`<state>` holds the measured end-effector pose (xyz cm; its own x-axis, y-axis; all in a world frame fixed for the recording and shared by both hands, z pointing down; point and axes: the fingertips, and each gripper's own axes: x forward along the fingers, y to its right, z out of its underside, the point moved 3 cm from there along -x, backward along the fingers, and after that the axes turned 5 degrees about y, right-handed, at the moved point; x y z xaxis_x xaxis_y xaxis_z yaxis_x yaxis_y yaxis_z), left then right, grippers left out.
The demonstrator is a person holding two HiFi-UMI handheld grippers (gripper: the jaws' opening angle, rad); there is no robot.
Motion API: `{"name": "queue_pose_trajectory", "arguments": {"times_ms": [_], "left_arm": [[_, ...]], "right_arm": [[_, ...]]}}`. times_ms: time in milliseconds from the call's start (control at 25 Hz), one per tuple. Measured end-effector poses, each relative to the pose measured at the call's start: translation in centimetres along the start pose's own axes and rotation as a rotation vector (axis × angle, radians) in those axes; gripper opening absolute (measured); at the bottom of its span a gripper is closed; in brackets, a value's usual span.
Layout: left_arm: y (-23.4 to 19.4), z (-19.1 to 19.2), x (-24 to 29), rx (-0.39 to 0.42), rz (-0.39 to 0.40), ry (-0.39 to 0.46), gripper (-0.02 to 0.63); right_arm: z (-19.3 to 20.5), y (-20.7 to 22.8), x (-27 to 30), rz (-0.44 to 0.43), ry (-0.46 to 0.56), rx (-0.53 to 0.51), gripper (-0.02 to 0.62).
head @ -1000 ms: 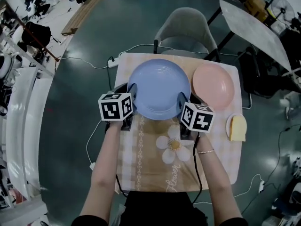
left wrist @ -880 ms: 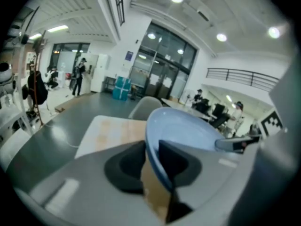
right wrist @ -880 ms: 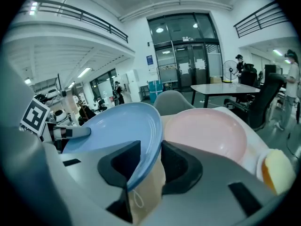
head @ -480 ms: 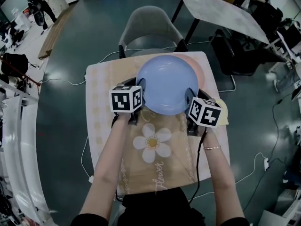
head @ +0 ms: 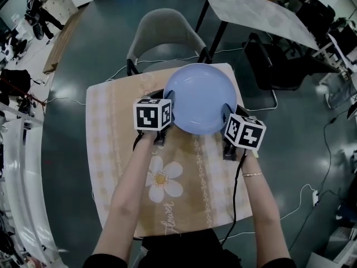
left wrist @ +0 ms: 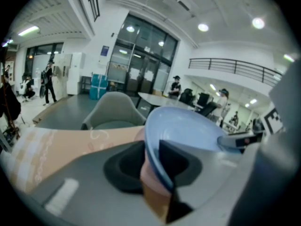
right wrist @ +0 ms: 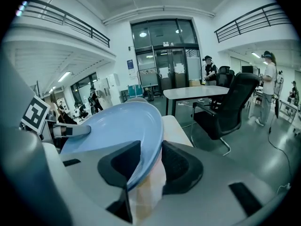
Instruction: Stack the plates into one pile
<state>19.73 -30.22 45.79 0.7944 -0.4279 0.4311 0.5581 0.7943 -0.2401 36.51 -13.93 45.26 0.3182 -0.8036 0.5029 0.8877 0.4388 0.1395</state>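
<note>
The blue plate (head: pixel 199 96) is carried between both grippers above the far right part of the table (head: pixel 111 149), which has a flowered cloth (head: pixel 184 188). The left gripper (head: pixel 169 100) clamps the plate's left rim, and its own view shows the rim pinched between the dark pads. The right gripper (head: pixel 228 110) grips the opposite rim the same way, jaws closed on the edge. The plate sits roughly level. In the left gripper view a pink plate (left wrist: pixel 141 136) shows just under the blue rim; whether the two touch cannot be told. A grey chair (head: pixel 164 32) stands beyond the table.
</note>
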Motion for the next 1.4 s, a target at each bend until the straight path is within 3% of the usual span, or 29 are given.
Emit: {"name": "queue_pose_trajectory", "arguments": {"times_ms": [440,760,1200,1400], "left_arm": [[-0.5,1.2,4.6,0.013,-0.076,-0.036,0.104],[-1.7,2.4,4.9,0.069,-0.131,-0.078,0.110],[-1.5,2.7,5.1,0.146,-0.144,-0.087,0.130],[-1.4,2.6,5.1,0.109,-0.148,-0.075,0.146]], "right_arm": [[0.3,2.6,4.8,-0.028,-0.049,-0.018,0.129],[1.4,1.9,6.5,-0.050,-0.092,-0.057,0.129],[2.1,1.9,7.2,-0.033,-0.096,-0.072,0.130],[2.1,1.8,7.3,-0.034,-0.096,-0.093,0.132]]}}
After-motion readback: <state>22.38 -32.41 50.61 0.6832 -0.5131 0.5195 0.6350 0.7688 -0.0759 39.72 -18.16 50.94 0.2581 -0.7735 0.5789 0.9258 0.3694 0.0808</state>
